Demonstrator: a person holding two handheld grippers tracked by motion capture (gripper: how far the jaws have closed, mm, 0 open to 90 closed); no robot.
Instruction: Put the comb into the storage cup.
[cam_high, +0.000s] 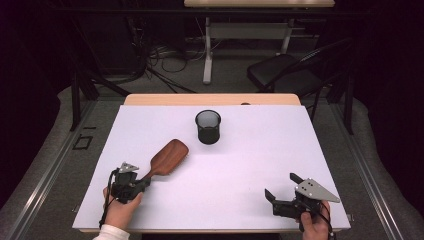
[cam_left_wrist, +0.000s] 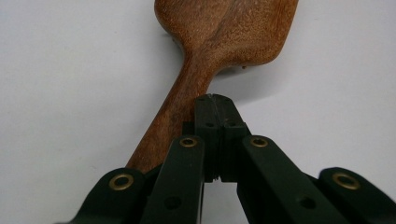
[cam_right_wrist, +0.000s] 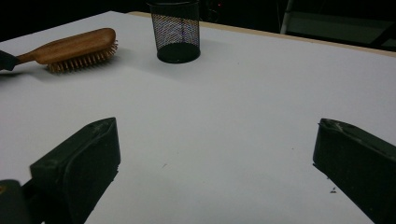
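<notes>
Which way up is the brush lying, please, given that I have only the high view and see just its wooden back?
Observer: Bristles down. The right gripper view shows the hairbrush resting on its bristles on the table.
Operator: Thank you. Is its handle between the left gripper's jaws?
Observer: It seems not. In the left gripper view, the left gripper has its jaws shut pad to pad, and the handle runs past them on one side.
Operator: And is anything between the right gripper's jaws?
Observer: No. In its own view, the right gripper stands open, with just bare table between the jaws.
</notes>
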